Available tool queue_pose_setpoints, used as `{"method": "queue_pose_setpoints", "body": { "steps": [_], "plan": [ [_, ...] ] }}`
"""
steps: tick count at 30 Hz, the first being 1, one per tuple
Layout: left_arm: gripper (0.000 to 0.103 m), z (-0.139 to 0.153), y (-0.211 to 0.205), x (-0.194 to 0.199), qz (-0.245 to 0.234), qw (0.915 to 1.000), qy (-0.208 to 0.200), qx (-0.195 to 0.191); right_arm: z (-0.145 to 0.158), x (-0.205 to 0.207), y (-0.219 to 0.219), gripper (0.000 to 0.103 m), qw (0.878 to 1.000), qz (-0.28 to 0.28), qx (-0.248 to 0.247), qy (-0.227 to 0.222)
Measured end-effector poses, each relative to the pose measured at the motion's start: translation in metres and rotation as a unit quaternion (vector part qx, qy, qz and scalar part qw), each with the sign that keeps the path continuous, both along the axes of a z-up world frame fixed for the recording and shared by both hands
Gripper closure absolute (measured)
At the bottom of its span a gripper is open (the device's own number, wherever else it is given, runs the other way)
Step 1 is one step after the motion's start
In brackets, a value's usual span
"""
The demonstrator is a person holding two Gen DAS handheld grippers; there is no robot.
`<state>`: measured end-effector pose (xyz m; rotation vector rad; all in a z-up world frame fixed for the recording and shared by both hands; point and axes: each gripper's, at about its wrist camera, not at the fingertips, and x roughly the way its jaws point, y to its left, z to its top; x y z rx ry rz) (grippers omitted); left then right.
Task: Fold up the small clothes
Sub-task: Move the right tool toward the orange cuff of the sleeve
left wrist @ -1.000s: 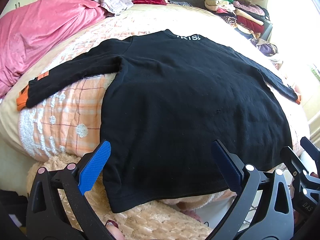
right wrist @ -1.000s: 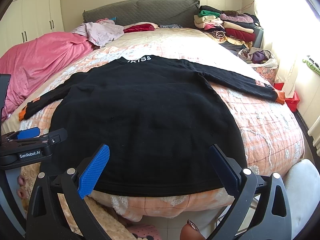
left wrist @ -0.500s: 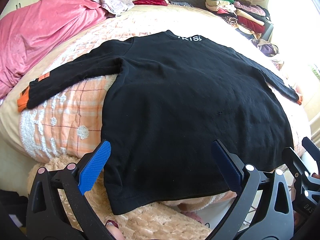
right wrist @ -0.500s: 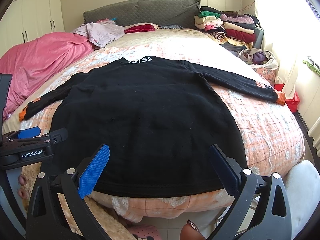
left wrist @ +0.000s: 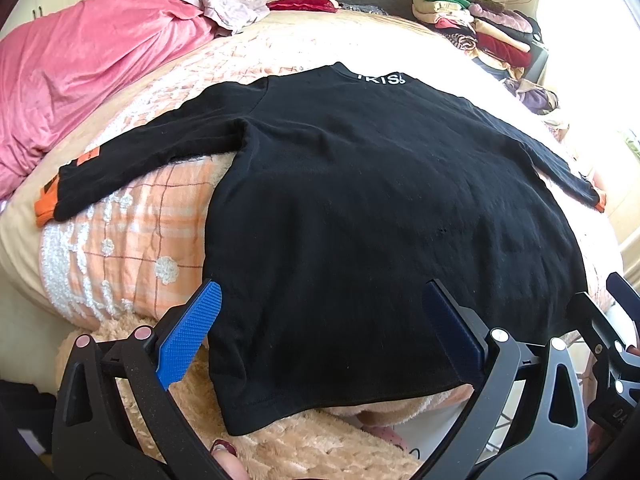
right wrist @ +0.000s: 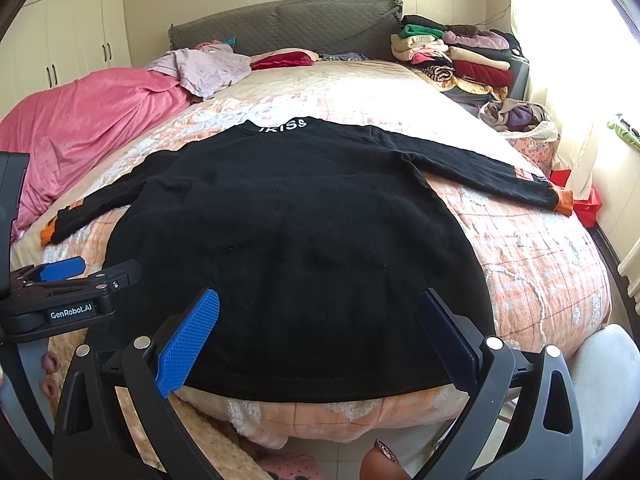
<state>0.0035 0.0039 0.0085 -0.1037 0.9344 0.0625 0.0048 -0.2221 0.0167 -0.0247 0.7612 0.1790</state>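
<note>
A black long-sleeved shirt [left wrist: 380, 208] lies flat on the bed, back up, collar with white letters at the far end, both sleeves spread out with orange cuffs. It also shows in the right wrist view [right wrist: 304, 248]. My left gripper [left wrist: 324, 332] is open and empty, held just above the shirt's near left hem. My right gripper [right wrist: 320, 336] is open and empty over the near hem's middle. The left gripper also shows at the left edge of the right wrist view [right wrist: 60, 276].
The bed has an orange checked quilt [right wrist: 540, 264]. A pink blanket [left wrist: 72, 80] lies heaped at the left. Loose clothes [right wrist: 200, 64] lie by the headboard. A stack of folded clothes [right wrist: 456, 60] stands at the far right. A fluffy beige cover [left wrist: 280, 448] hangs below the hem.
The left gripper has moved slightly forward and down towards the shirt. The right gripper has hardly moved. Both stay open.
</note>
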Motion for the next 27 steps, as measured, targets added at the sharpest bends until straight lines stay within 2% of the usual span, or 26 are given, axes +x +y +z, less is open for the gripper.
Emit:
{"method": "queue_pose_setpoints", "body": {
  "steps": [13, 27],
  "plan": [
    [0.008, 0.003, 0.008, 0.029, -0.004, 0.9998, 0.006, -0.017, 0.002, 0.027, -0.001, 0.004, 1.0, -0.019, 0.015, 0.011],
    [0.008, 0.013, 0.015, 0.086, -0.014, 0.9993, 0.015, -0.032, 0.015, 0.078, -0.012, 0.004, 0.999, -0.045, 0.027, 0.007]
  ]
}}
